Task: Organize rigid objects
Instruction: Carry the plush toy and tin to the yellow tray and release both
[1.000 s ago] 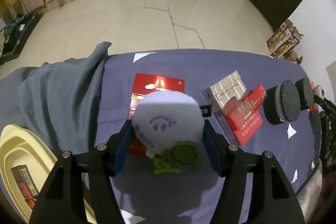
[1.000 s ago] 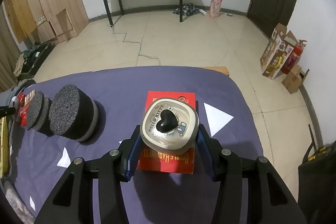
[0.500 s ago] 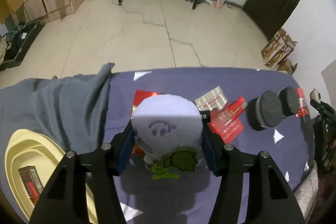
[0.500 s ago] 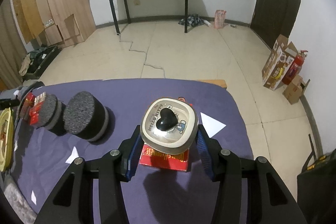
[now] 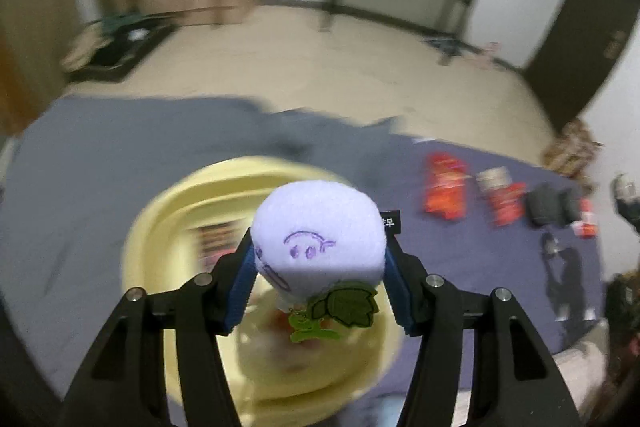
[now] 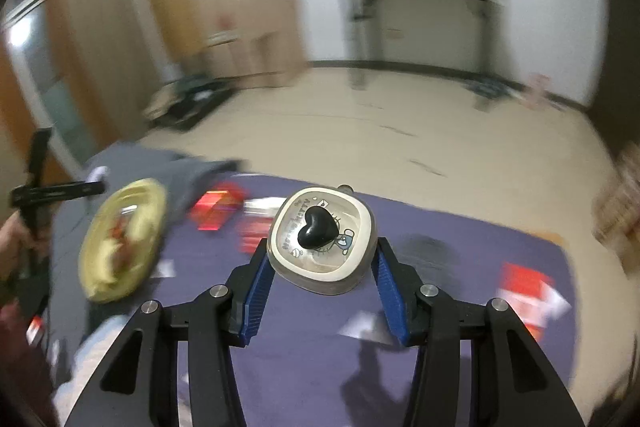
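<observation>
Fingers of the left hand-held gripper (image 5: 320,267) are clenched on a lilac plush toy (image 5: 319,231) with a stitched face and a green leaf tag hanging under it; the toy sits between the blue pads, clear of everything below. A second ago this hand-held gripper hung over the red packs in the middle of the table; now it has swung left, and the yellow tray (image 5: 160,227) lies directly beneath the toy, with a dark pack and some blurred reddish things already inside it. Beyond the tray the grey cloth (image 5: 304,135) is bunched on the purple table (image 5: 80,179); the red packs (image 5: 444,187) and two black foam discs (image 5: 548,205) lie well off to the right.

The right hand-held gripper (image 6: 322,267) grips a cream case (image 6: 322,239) with a black heart on its lid, held tilted above the table; it too has turned left since the earlier frames, so the tray (image 6: 120,239) now shows at its far left, well apart from the case.

The shift suggests both carried things are bound for the tray; the toy looks ready to be lowered and let go, while the case has further to travel. Heavy motion blur makes the tray's contents hard to read.
</observation>
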{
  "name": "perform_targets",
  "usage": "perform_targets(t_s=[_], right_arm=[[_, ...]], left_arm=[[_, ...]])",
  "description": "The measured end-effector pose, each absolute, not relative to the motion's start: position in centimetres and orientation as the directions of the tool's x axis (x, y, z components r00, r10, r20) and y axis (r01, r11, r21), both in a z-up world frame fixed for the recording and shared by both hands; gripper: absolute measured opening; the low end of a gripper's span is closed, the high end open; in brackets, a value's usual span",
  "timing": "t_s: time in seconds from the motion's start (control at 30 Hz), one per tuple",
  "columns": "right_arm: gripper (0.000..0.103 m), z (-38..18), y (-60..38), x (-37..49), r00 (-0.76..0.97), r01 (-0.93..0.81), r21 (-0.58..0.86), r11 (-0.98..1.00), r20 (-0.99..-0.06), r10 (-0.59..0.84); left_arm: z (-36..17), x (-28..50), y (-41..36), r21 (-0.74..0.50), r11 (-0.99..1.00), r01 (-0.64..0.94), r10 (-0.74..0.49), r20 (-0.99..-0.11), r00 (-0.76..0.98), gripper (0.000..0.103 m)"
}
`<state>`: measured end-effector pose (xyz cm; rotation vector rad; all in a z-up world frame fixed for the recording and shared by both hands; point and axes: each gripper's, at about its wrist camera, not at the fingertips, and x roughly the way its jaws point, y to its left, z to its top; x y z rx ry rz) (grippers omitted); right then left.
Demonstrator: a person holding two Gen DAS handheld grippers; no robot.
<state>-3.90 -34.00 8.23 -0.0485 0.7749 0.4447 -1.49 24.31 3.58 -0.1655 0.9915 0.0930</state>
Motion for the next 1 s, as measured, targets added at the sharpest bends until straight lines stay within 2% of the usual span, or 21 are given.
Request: perform_targets(t_s=[0.07, 0.2, 0.33, 0.43, 0.53, 0.7, 0.8, 0.93, 1.0], right_arm=[[0.048, 8.8, -28.8, -4.1, 0.582, -0.505, 0.12, 0.855, -0.684, 0.439], [0.048, 7.8, -17.2, -5.1, 0.469, -0.681, 0.091, 0.727, -0.708, 0.528], [0.048, 4.9, -6.7, -7.0, 0.335, -0.794, 0.108, 0.598, -0.744, 0.578], [0.048, 1.8, -0.4, -8.2, 0.264, -0.847, 0.097, 0.522, -0.777, 0.572], [0.048, -1.9, 3.5, -6.9, 0.228, -0.822, 0.125, 0.555, -0.822, 0.523], [0.048, -4.0, 7.6, -6.5, 0.255, -0.841, 0.053, 0.539, -0.839, 0.481], [0.048, -6.0, 9.5, -6.9, 0.248, -0.852, 0.026, 0.524, -0.86, 0.445], [0.05, -7.1, 9.8, -7.1, 0.257, -0.858, 0.015, 0.514, -0.853, 0.455], [0.052, -7.0, 10.4, -7.5, 0.254, -0.867, 0.004, 0.498, -0.857, 0.448]], left_arm=[[2.7, -2.9, 27.6, -0.081, 0.971, -0.226, 0.053, -0.847, 0.529, 0.059], [0.6, -3.8, 31.2, -0.114, 0.943, -0.311, 0.061, -0.862, 0.503, 0.059], [-1.5, -1.2, 31.6, -0.147, 0.941, -0.304, 0.02, -0.875, 0.483, 0.059], [-3.4, 1.7, 31.8, -0.097, 0.953, -0.285, 0.041, -0.895, 0.443, 0.059], [-5.5, 3.2, 31.9, -0.106, 0.952, -0.286, 0.018, -0.917, 0.399, 0.059], [-7.6, 3.7, 31.2, -0.055, 0.967, -0.25, 0.037, -0.936, 0.349, 0.059], [-8.0, 3.3, 31.5, -0.069, 0.964, -0.256, 0.03, -0.931, 0.364, 0.059], [-7.7, 3.0, 31.7, -0.055, 0.965, -0.255, 0.043, -0.931, 0.363, 0.062], [-6.4, 2.4, 31.9, -0.071, 0.961, -0.267, 0.042, -0.918, 0.396, 0.07]])
